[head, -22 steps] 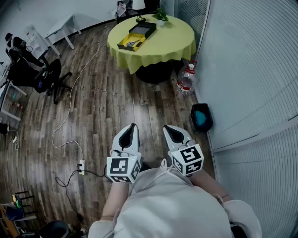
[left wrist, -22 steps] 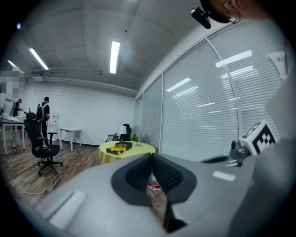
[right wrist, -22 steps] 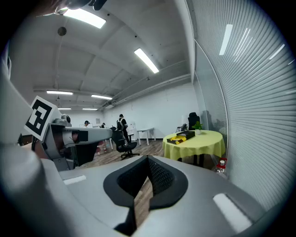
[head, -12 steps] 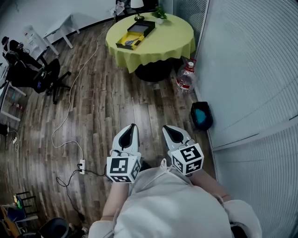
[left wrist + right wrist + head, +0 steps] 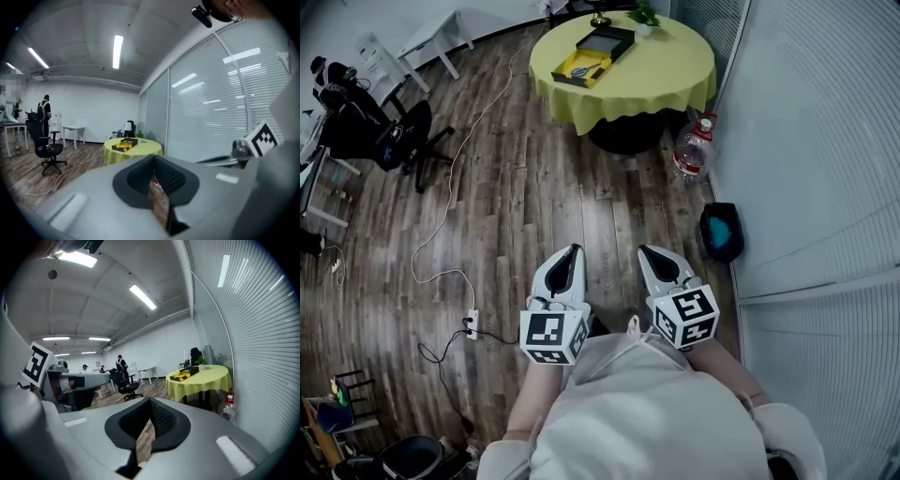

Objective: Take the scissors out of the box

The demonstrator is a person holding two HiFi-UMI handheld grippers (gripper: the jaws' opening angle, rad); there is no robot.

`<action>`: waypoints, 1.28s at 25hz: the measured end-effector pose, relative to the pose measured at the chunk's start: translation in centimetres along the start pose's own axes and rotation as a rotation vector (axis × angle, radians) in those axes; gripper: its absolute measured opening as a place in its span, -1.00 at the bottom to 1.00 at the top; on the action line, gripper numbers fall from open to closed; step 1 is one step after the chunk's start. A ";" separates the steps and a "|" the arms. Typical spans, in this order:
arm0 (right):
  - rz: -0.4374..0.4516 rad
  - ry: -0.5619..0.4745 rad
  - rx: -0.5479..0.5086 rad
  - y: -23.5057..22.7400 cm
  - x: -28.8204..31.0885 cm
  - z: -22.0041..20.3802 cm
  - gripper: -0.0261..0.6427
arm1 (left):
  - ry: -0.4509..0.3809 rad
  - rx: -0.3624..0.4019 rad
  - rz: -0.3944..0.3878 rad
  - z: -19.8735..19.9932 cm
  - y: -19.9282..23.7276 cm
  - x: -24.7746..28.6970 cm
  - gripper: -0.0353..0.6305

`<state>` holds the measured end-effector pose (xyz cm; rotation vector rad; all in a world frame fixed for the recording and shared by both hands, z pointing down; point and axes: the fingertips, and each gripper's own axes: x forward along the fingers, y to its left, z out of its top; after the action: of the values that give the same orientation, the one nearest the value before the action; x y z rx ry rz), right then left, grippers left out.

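Roughly: wood floor (image 5: 534, 187) fills the head view, and a round yellow-clothed table (image 5: 670, 80) stands far ahead. Left gripper (image 5: 571, 255) and right gripper (image 5: 646, 253) sit close to the body, both with jaws closed together, nothing between. Open box (image 5: 598, 54) is on the table, well apart from both; scissors too small to tell.

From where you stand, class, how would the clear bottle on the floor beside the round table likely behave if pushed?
The clear bottle stands upright and looks tall for its base, so a push near its red cap would probably tip it. Its round body would then likely roll on the wooden floor. How full it is cannot be told.
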<state>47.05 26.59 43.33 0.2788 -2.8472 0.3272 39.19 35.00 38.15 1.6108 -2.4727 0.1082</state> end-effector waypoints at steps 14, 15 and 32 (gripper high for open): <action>-0.048 0.040 0.025 4.2 18.9 4.6 -0.93 | 0.025 -0.043 -0.032 2.3 19.1 8.7 -0.88; -0.052 0.041 0.027 4.6 20.6 5.1 -0.93 | 0.025 -0.046 -0.032 2.7 21.1 9.5 -0.88; -0.102 0.067 0.025 8.5 41.9 9.8 -0.93 | 0.020 -0.107 -0.007 4.1 43.5 17.7 -0.88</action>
<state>3.19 25.67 44.05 0.4086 -2.7525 0.3452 -7.96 36.18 39.41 1.5677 -2.4136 -0.0083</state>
